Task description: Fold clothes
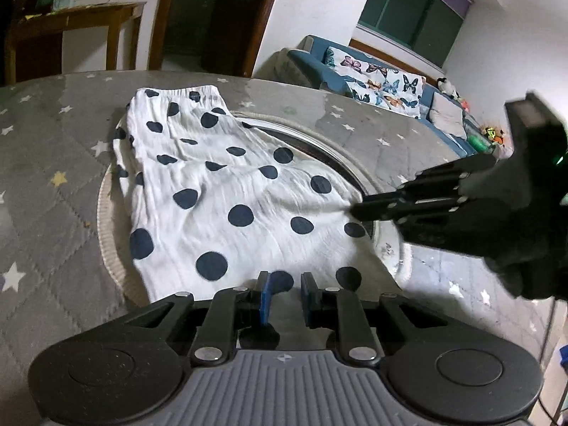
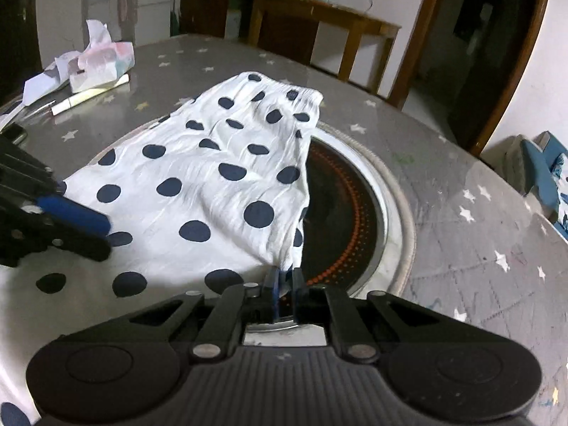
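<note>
Right gripper (image 2: 284, 284) fingers pinch the polka-dot garment (image 1: 220, 184) hem; left gripper (image 1: 285, 291) fingers, slightly apart, apparently grip nothing; lift both corners evenly, keeping the fold taut.

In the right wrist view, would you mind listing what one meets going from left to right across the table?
Left gripper → polka-dot garment → right gripper, pinching the garment's edge → round black cooktop set into the table → bare grey star-patterned tablecloth.
</note>
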Demonstrator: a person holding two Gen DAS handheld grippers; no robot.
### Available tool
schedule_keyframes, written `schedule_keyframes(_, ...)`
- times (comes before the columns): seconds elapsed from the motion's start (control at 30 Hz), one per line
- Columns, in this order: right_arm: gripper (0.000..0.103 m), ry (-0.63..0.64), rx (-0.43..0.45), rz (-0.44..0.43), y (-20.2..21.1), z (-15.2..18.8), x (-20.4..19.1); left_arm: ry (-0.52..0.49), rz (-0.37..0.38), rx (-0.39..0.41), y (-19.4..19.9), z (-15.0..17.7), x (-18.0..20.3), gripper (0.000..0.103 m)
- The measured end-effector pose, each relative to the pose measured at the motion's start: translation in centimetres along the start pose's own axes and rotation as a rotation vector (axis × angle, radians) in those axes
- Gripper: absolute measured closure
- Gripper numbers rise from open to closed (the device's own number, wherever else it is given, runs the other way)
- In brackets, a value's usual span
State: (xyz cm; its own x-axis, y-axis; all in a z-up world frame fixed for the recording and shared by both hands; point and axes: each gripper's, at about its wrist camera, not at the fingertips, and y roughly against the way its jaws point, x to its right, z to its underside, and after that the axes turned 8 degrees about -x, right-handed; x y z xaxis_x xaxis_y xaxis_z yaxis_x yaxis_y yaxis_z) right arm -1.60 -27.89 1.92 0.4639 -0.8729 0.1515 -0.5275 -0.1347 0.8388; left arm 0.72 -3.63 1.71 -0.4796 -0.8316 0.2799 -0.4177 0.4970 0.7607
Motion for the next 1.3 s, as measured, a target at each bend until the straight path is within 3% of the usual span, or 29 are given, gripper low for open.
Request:
schedule_keyframes(0.13,0.094,-0.027,0.041,0.033,1.9,-0.4,1.0,-0.062,0.011,0.02,1.6,1.0,1.4,0.083)
schedule_keyframes(0.3,0.092,-0.039,0.114,-0.081,2.8,-1.5,0.9,-0.102,0.042,0.007,1.8,2.4,3.1,0.083)
schedule_keyframes(0.4,0.092,-0.02,0.091,-0.141,1.1,-2.3,-0.4,-0.088,0.056,-0.008,1.5,3.2,3.3,0.083)
schedule_keyframes(0.7,0.091,-0.096,0.043,-0.133,-3.4,-4.6,0.5,-0.047,0.105,-0.026,1.2,4.3,3.1,0.077)
schedule_keyframes(0.97,0.067,-0.015,0.062,-0.21,-3.1,-7.3,-1.7,-0.027,0.126,0.016,2.1,3.9,2.7,0.07)
schedule_keyframes(1.17,0.057,0.062,0.037,-0.219,-5.8,-9.5,-4.2,-0.002,0.151,-0.006,1.2,4.6,2.4,0.069)
schedule_keyframes(1.3,0.056,0.093,0.052,-0.235,-7.4,-11.9,-5.0,0.005,0.168,-0.004,1.1,4.7,2.2,0.069)
